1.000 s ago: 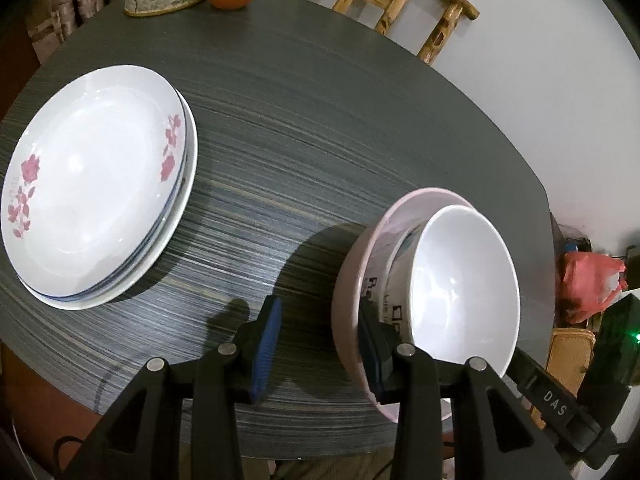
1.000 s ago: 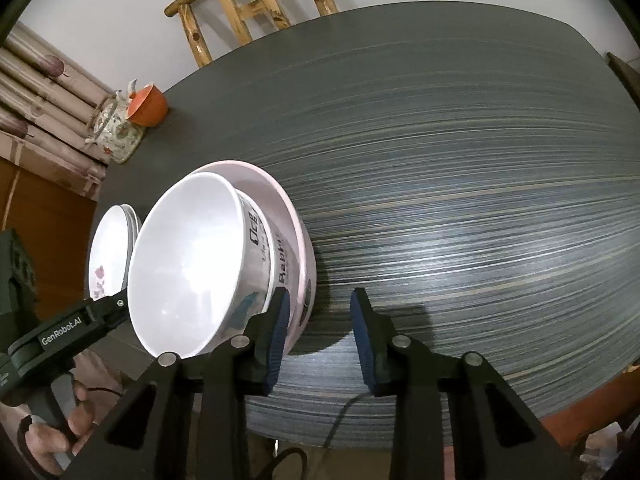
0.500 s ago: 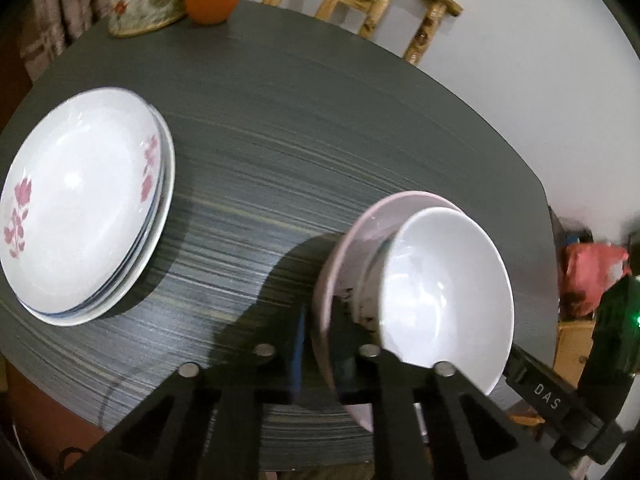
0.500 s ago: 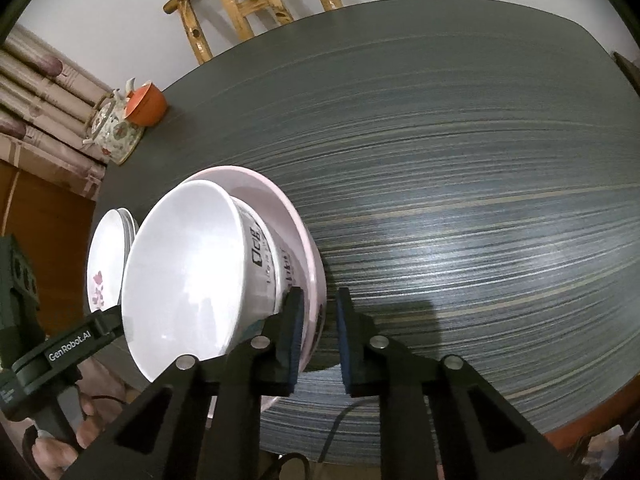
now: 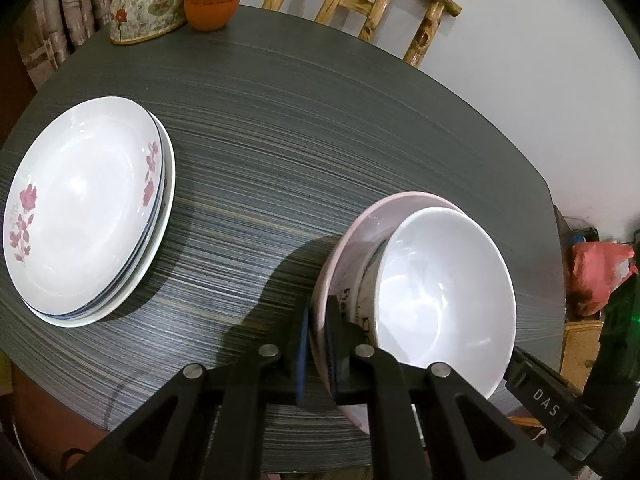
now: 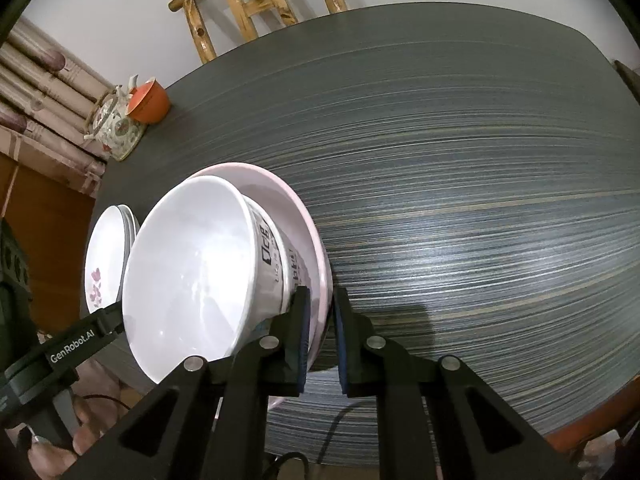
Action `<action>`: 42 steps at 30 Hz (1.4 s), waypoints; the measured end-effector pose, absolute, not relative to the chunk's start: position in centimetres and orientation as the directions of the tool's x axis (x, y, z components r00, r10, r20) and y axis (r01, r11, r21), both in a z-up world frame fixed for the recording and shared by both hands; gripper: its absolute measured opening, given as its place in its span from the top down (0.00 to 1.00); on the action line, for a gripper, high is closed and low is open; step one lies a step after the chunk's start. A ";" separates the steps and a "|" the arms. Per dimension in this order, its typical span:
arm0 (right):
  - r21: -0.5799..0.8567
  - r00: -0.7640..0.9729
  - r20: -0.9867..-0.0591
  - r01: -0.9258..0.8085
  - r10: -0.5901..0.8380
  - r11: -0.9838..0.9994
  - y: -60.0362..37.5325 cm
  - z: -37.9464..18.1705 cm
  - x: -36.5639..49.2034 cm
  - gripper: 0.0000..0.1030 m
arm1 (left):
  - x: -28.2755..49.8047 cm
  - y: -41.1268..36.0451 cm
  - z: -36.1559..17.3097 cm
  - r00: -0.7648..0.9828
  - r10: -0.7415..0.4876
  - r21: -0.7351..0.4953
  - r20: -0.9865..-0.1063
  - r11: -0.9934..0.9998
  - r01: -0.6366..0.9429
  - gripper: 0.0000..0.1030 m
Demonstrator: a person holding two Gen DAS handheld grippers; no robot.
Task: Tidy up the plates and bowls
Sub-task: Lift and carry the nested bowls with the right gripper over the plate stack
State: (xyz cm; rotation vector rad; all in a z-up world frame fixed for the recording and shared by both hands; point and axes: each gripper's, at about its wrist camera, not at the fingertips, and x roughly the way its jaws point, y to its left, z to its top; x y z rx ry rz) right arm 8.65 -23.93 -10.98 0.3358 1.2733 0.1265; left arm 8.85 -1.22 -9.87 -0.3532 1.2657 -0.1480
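A pink bowl (image 5: 404, 208) holds nested white bowls (image 5: 444, 296) with black print on their sides. My left gripper (image 5: 318, 350) is shut on the pink bowl's left rim. My right gripper (image 6: 320, 338) is shut on the pink bowl's (image 6: 280, 188) right rim, with the white bowls (image 6: 192, 276) just left of it. The bowl stack is tilted above the dark table (image 5: 280, 120). A stack of white plates (image 5: 80, 208) with pink flowers lies at the table's left; it also shows in the right wrist view (image 6: 104, 260).
A floral teapot (image 5: 148, 4) and an orange lidded cup (image 5: 212, 6) stand at the far left edge. A wooden chair (image 5: 372, 4) stands behind the table. A red bag (image 5: 600, 272) lies off the table's right side.
Both grippers closed from open onto opposite rims of the pink bowl. The bowl stack has tilted and risen slightly.
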 end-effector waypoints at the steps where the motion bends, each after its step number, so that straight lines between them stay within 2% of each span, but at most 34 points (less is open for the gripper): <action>1: 0.311 0.295 -0.916 0.093 0.273 0.946 -23.9 -11.0 8.7 0.88 | 8.8 -1.2 -9.9 0.299 -0.300 -0.338 -0.906 0.938 -0.083 0.94; 23: 0.283 0.284 -0.926 0.091 0.248 0.955 -22.8 -10.4 9.2 0.88 | 8.7 -1.3 -9.3 0.308 -0.280 -0.316 -0.909 0.946 -0.073 0.96; 42: 0.271 0.291 -0.924 0.035 0.249 0.962 -20.6 -8.2 10.0 0.89 | 8.0 1.9 -6.9 0.346 -0.250 -0.301 -0.904 0.948 -0.101 0.97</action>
